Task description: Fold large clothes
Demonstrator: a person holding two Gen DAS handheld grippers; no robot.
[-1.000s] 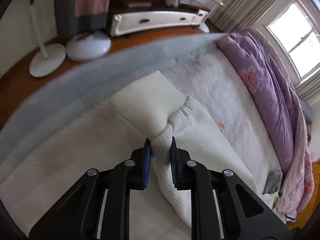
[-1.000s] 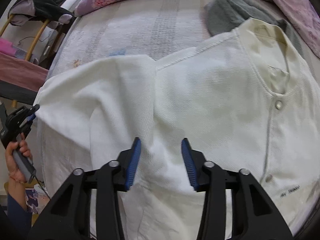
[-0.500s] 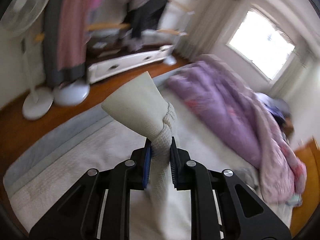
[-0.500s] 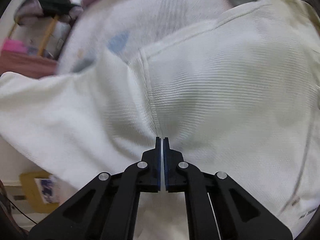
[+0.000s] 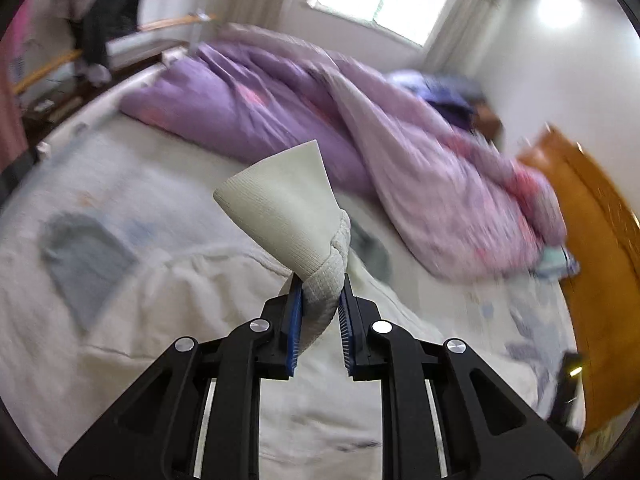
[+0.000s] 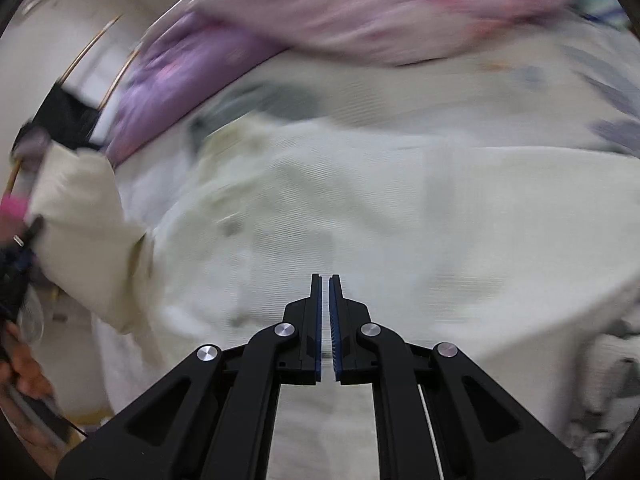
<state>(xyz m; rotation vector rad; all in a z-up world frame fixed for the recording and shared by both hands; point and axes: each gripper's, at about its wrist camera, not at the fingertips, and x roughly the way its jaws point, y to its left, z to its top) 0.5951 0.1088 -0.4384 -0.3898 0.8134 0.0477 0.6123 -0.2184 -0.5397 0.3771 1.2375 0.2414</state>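
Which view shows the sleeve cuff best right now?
Left wrist. The sleeve cuff sits sharp and central, flaring out past the left gripper, which is clamped on the sleeve. The right wrist view shows it only small and motion-blurred at the left edge.

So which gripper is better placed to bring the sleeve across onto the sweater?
Left. The left gripper is clamped on the sleeve near the cuff, lifted above the bed. The right gripper is shut low on the sweater body, probably only pinning it down.
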